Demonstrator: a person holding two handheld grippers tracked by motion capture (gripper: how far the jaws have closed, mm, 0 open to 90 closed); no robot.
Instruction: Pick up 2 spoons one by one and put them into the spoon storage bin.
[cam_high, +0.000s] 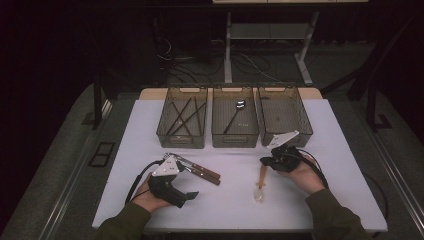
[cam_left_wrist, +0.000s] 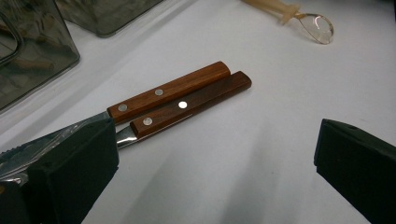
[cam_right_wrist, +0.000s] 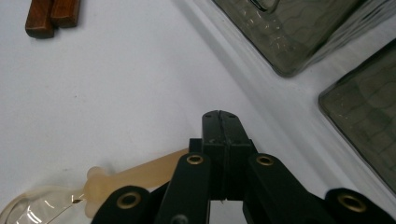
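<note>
Closed on nothing, the right tool (cam_right_wrist: 219, 119) sits just above the clear spoon (cam_high: 260, 186) on the counter (cam_high: 230, 210). Left tool (cam_left_wrist: 212, 154) gapes beside two wooden-handled knives (cam_left_wrist: 180, 100). That spoon looks light, stiff and slippery; grip its tan handle.

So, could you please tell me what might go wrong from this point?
1. The two knives lie side by side, touching, and the left gripper is open around their blades, so it may pick up both or knock one askew.
2. The right gripper is shut, its fingers empty, just above the plastic spoon; lowering it like this could push the spoon away rather than grasp it.
</note>
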